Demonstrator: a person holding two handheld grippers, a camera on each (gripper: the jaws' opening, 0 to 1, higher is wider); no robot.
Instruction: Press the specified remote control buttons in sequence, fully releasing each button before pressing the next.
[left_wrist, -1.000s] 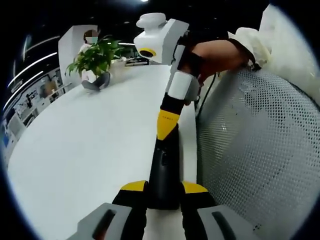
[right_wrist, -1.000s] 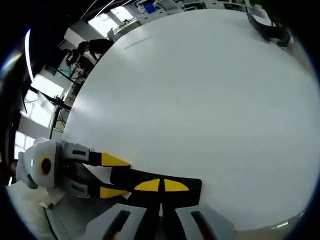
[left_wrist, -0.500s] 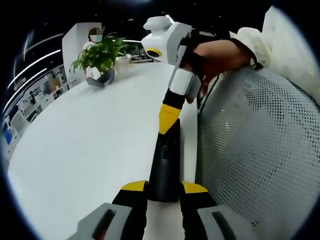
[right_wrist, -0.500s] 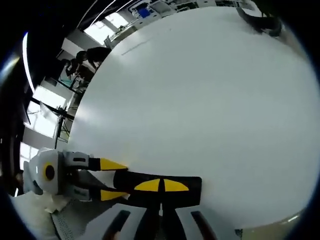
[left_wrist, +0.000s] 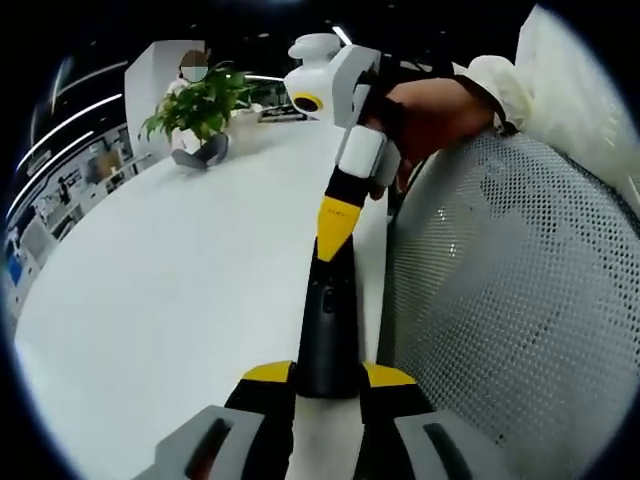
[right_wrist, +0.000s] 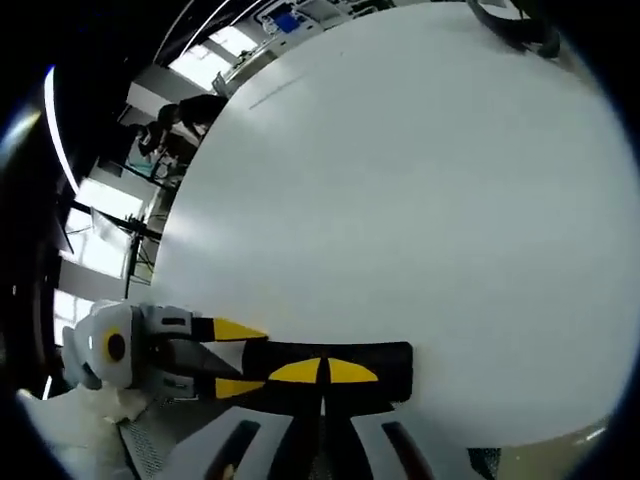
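Remote control (left_wrist: 328, 325): black, long and slim, lying on the white worktop (left_wrist: 170, 270) close to its near edge; seen side-on as a dark bar in the right gripper view (right_wrist: 330, 362).
Left gripper (left_wrist: 328, 378): fingers closed on the near end of the remote control, yellow tips either side of it; comes in from the left in the right gripper view (right_wrist: 232, 358), gripping one end.
Right gripper (right_wrist: 322, 372): fingers pressed together, yellow tips meeting, laid over the remote control's body; in the left gripper view (left_wrist: 336, 224) a pointed yellow tip comes down onto the far end of the remote control.
Contact: tip touching the remote control; which button, cannot tell.
Hand (left_wrist: 440, 105): wrapped round the right gripper's white body, pale sleeve behind it.
Chair back (left_wrist: 520, 310): white mesh, just beside the worktop edge.
Potted plant (left_wrist: 198, 108): green, far end of the worktop, well apart from the remote control.
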